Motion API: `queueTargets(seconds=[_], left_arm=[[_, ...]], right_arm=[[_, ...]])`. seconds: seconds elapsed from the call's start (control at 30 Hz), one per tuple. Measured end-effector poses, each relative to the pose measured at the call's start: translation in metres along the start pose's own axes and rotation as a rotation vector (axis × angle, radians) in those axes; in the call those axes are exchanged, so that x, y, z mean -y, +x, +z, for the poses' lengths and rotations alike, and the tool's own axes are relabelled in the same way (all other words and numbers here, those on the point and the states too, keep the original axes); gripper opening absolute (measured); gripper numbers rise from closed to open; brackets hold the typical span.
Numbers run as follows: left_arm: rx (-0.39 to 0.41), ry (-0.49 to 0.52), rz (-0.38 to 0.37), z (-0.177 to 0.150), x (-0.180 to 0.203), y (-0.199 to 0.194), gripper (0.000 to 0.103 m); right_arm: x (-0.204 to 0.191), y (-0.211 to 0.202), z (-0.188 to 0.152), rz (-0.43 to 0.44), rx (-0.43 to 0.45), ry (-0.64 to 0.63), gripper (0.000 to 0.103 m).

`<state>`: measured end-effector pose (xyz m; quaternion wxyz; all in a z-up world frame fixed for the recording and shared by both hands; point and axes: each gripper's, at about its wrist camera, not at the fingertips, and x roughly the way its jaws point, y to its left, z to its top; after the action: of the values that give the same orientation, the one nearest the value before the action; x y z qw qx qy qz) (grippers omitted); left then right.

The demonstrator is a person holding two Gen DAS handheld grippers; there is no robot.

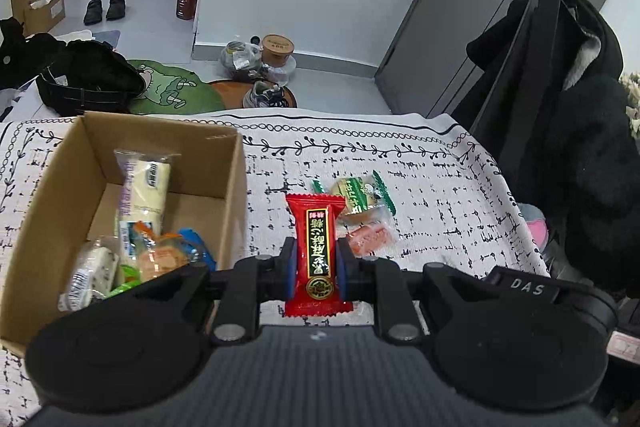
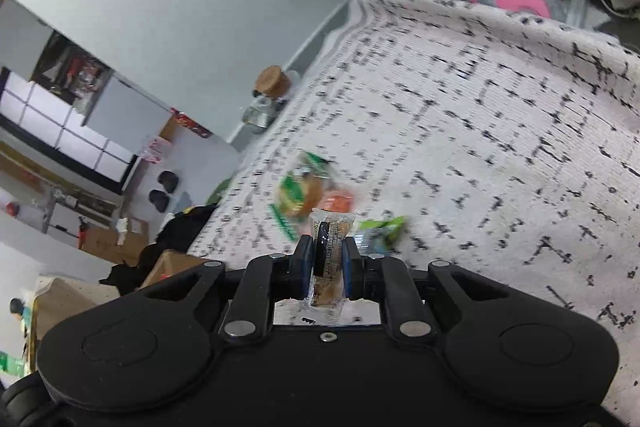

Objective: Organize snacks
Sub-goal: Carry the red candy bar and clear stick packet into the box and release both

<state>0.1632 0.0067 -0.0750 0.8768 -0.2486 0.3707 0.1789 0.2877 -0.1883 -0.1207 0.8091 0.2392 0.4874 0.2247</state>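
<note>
Two handheld grippers each pinch a wrapped snack above a table draped in a black-and-white patterned cloth.

The left gripper [image 1: 316, 263] clamps a red snack packet [image 1: 317, 255] upright between its blue pads, just right of the cardboard box [image 1: 236, 195]; inside that box lie a long pale bar [image 1: 146, 191], a white wrapped piece [image 1: 94, 269] and an orange-and-blue packet [image 1: 168, 255]; beyond the red packet, on the tablecloth [image 1: 440, 187], sit an orange packet [image 1: 370, 237] and a green-trimmed pastry packet [image 1: 356, 195], touching; the right gripper [image 2: 327, 263] is closed on a clear-wrapped brown snack bar [image 2: 328, 259]; past it, blurred, lie a small green packet [image 2: 384, 231], the orange packet [image 2: 338, 201] and the pastry packet [image 2: 300, 191].
</note>
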Motion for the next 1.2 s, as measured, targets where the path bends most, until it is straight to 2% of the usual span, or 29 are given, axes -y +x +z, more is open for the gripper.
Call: queueTargets(seconds=[0.3,0.63,0.87,1.2], left_arm=[[0.019,-0.001,-0.015,0.012,-0.02,-0.02,0.018],[0.051,0.013,-0.032,0.027,-0.047,-0.039,0.018],[0.041,0.016,-0.028,0.038,-0.074,-0.042,0.018],[0.036,-0.04,-0.002,0.044,-0.114,-0.034,0.018]], right_arm=[[-0.034,-0.015,-0.019,0.077,0.031,-0.057,0.015],[-0.071,-0.018,-0.035,0.112,0.047,-0.104,0.015],[-0.097,-0.013,-0.044,0.133,0.038,-0.14,0.015],[-0.126,0.006,-0.057,0.137,0.01,-0.192,0.015]])
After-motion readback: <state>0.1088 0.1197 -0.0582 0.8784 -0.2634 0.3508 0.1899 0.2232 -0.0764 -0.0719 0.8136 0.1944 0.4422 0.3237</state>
